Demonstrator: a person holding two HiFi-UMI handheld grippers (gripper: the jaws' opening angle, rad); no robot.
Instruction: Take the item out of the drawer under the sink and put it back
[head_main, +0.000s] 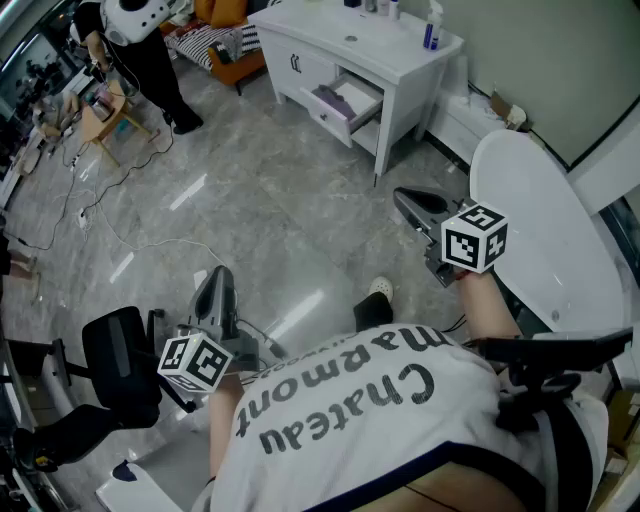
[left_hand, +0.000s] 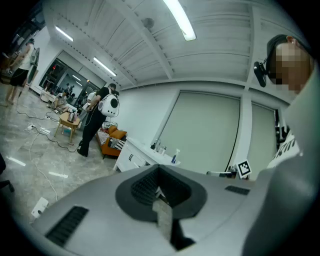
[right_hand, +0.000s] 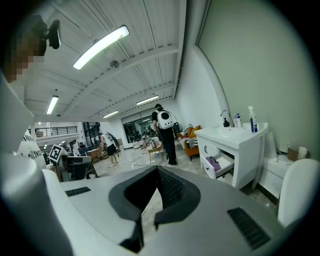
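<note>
A white sink cabinet (head_main: 385, 50) stands far ahead across the floor. Its lower drawer (head_main: 340, 105) is pulled open, and a purple item (head_main: 330, 97) lies inside. In the right gripper view the cabinet (right_hand: 235, 142) and the purple item (right_hand: 214, 162) show at the right. The left gripper view has the cabinet (left_hand: 142, 157) small in the distance. My left gripper (head_main: 215, 285) is held low at the left, jaws together and empty. My right gripper (head_main: 410, 203) is raised at the right, shut on nothing. Both are well short of the drawer.
A white rounded tub (head_main: 540, 240) sits close on my right. A black chair (head_main: 115, 365) stands at my lower left. Cables (head_main: 120, 235) trail over the marble floor. A person in black (head_main: 150, 50), an orange sofa (head_main: 225, 40) and a small wooden table (head_main: 105, 115) are at the far left.
</note>
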